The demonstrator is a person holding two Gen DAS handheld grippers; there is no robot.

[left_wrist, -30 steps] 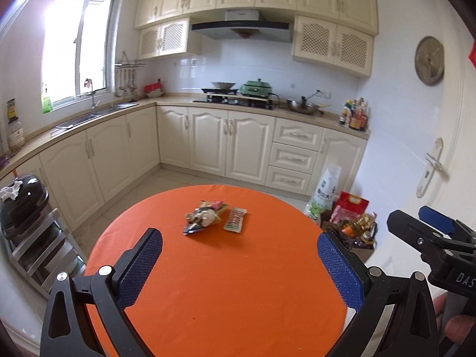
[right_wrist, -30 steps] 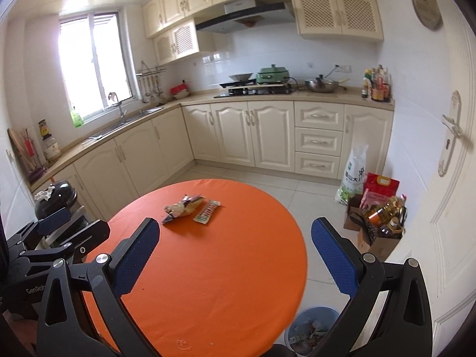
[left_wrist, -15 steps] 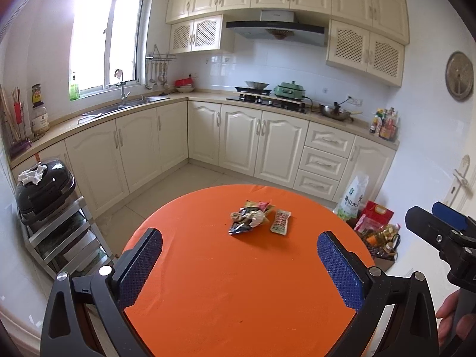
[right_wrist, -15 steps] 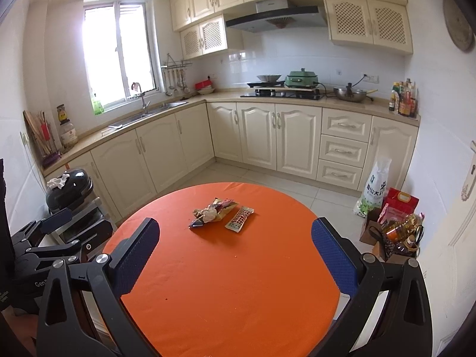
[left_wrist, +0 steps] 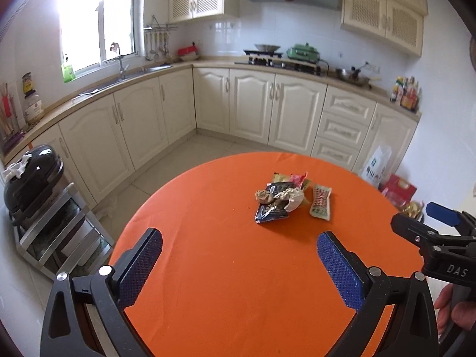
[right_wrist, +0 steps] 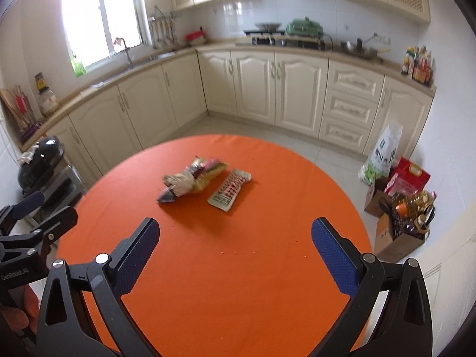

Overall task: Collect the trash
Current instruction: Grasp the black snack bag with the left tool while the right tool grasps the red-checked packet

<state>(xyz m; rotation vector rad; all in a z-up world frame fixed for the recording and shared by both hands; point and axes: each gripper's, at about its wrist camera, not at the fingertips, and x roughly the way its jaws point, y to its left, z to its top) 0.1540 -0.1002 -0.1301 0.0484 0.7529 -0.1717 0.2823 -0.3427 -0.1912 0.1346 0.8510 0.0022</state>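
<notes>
The left hand-held gripper [left_wrist: 239, 263] hovers wide open over the near part of the round orange bench [left_wrist: 226, 297], nothing between its fingers. Bare cloth runs to the rim on every side. Past centre lies the heap of crumpled wrappers [right_wrist: 190, 181], the flat snack packet [right_wrist: 229, 189] just beside it. The right hand-held gripper [right_wrist: 235, 250] is equally wide, empty.

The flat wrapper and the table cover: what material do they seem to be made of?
The flat wrapper looks like thin printed plastic film: it lies flat, with a crimped end and a red and green print. The table cover looks like matte orange cloth or vinyl, smooth and without glare; the pictures do not settle which.
</notes>
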